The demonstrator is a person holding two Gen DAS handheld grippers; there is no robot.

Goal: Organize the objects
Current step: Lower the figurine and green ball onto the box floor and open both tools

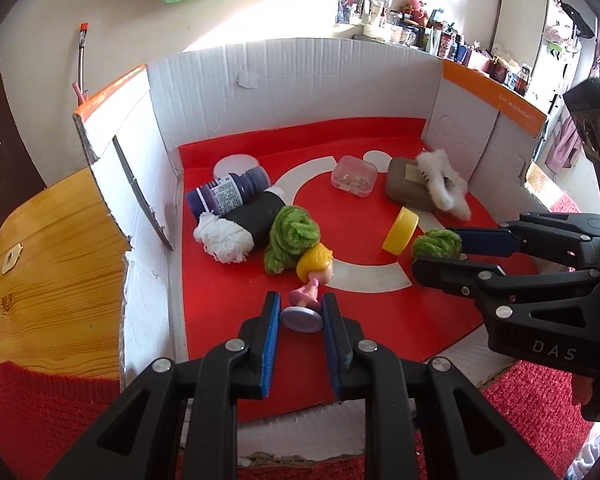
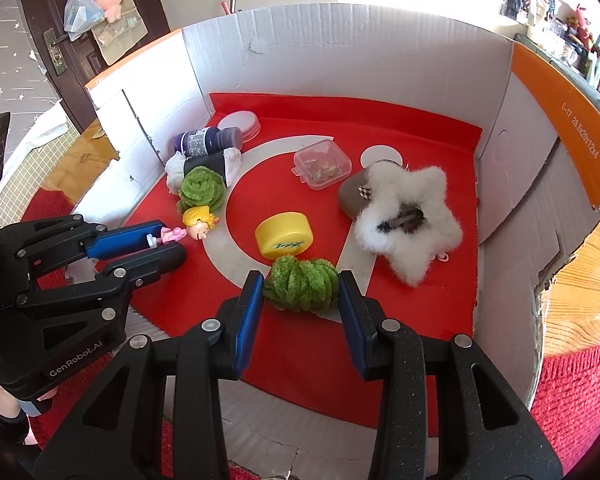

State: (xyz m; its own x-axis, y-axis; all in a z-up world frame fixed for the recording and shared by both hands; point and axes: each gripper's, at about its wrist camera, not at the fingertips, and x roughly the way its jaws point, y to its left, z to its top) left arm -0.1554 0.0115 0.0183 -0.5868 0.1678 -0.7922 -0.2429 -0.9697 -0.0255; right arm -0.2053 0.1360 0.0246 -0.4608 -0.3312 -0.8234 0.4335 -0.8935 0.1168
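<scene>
Inside the shallow white cardboard box [image 2: 340,52] with its red floor, I have both tools down among the clutter; the left gripper [image 1: 300,312] is pinching the lilac base of a small plastic doll with yellow hair and a pink dress [image 1: 314,270], which lies on its side near the box's front edge; the right gripper [image 2: 300,284] is pressed onto a green fuzzy yarn ball [image 2: 300,286], squeezing it from both sides, just in front of the round yellow plastic lid [image 2: 285,234].

Taking that lid as my mark: behind it sits a small clear plastic case [image 2: 322,164]; to its right a fluffy white star-shaped clip [image 2: 410,220] lies on a brown pouch [image 2: 350,196]; to its left lie a second green yarn ball [image 2: 200,188], a black roll with white cloth ends [image 2: 210,164] and a dark purple bottle [image 2: 206,140], all bunched together.

I judge this to be the grasp stage, both picks secured but neither lifted; next I would raise each item straight up, keeping the doll's head clear of the nearby yarn, then carry them wherever sorting demands; the destination I cannot tell.
</scene>
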